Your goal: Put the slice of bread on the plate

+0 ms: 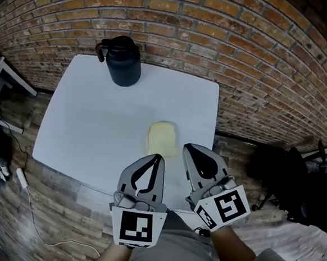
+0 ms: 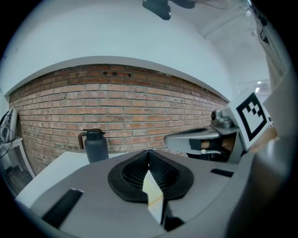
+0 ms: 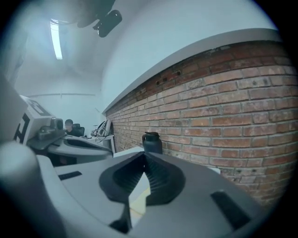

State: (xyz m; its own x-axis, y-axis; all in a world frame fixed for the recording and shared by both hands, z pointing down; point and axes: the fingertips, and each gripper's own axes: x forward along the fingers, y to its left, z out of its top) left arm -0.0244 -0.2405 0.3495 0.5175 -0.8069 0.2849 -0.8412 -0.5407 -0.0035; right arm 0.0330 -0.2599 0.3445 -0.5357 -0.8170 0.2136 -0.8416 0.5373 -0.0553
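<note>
A pale yellow slice of bread (image 1: 162, 139) lies flat on the white table (image 1: 89, 121), near its front edge. My left gripper (image 1: 156, 159) hangs just in front of the slice, jaws shut with nothing between them. My right gripper (image 1: 188, 148) is beside it, to the slice's right, also shut and empty. In the left gripper view the left gripper (image 2: 149, 152) has its jaw tips together, and a sliver of the bread (image 2: 153, 195) shows below them. The right gripper (image 3: 144, 156) looks the same in its own view. No plate is in view.
A dark lidded jug (image 1: 123, 61) stands at the table's far edge, before a brick wall (image 1: 230, 48). A black chair (image 1: 289, 182) sits on the floor to the right. A cable (image 1: 32, 216) and desk legs lie to the left.
</note>
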